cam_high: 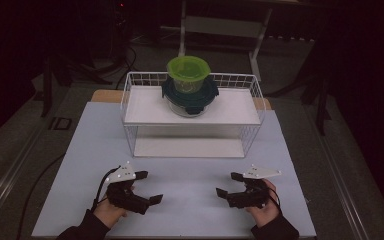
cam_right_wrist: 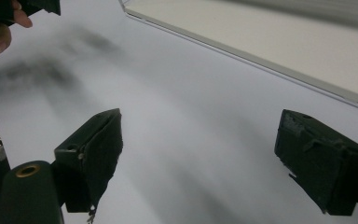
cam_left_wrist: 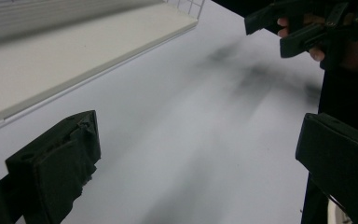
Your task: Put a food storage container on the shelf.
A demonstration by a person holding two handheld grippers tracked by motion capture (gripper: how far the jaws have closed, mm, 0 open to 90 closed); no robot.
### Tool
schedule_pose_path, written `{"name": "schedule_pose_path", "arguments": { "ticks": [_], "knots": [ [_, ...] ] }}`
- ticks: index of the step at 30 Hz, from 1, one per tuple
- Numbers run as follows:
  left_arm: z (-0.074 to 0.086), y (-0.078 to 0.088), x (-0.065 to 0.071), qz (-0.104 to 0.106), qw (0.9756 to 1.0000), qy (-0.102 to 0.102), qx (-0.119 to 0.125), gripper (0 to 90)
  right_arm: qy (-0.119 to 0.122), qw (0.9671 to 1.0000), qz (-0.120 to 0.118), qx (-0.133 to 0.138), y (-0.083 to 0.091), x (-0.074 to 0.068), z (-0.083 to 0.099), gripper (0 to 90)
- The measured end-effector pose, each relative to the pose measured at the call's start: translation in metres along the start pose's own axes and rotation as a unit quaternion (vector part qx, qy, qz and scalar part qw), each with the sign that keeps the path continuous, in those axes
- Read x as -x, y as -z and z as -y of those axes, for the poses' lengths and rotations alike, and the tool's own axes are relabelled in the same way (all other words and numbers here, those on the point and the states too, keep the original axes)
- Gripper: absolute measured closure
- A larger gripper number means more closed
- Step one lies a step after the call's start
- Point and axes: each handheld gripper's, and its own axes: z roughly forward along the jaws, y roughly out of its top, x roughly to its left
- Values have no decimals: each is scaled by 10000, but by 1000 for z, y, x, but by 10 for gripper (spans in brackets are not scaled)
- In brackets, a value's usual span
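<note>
Matt black tongs [cam_high: 148, 187] with rough padded faces hover over a smooth, matt white table [cam_high: 190, 200]; white wire-metal rack [cam_high: 252, 82].

Items standing about the room:

- Pale sheet [cam_high: 180, 210]: lying flat, covering nearly the whole tabletop.
- Wooden tabletop [cam_high: 104, 95]: peeking out past the sheet's far corners.
- Grey floor [cam_high: 10, 150]: stretching round the table on all sides.
- Dark floor plate [cam_high: 60, 123]: sitting flush in the floor, just beside the table's far left corner.
- Black cable [cam_high: 36, 184]: curving over the floor by the table's left edge.
- Pale metal-framed stand [cam_high: 225, 26]: standing at the back, well apart from the table.
- Dark stand legs [cam_high: 47, 85]: rising at far left; another dark stand [cam_high: 321, 97] is standing at far right.
- Small red light [cam_high: 121, 5]: glowing in the dark background.
</note>
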Motion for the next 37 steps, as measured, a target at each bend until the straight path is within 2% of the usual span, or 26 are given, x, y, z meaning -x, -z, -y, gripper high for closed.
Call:
{"name": "schedule_pose_path", "arguments": {
  "ticks": [5,10,13,15,22,37],
  "knots": [
    [7,2,1,-49,10000,-10,-61,0,-48,10000,74,-6,9,4,8,146],
    [13,5,1,-133,9999,-5,-51,0,-168,9998,-3,-49,12,11,18,147],
    [16,5,0,-131,9999,72,-62,0,-169,9998,108,-50,13,17,20,148],
    [18,5,-1,-170,9998,38,-83,0,-232,9997,115,-55,12,19,21,149],
    [21,3,-3,-153,9998,54,-76,0,-119,9998,123,-121,10,18,22,150],
    [20,6,-5,-173,9998,63,51,0,-45,9998,127,-151,9,17,22,153]
  ]
}}
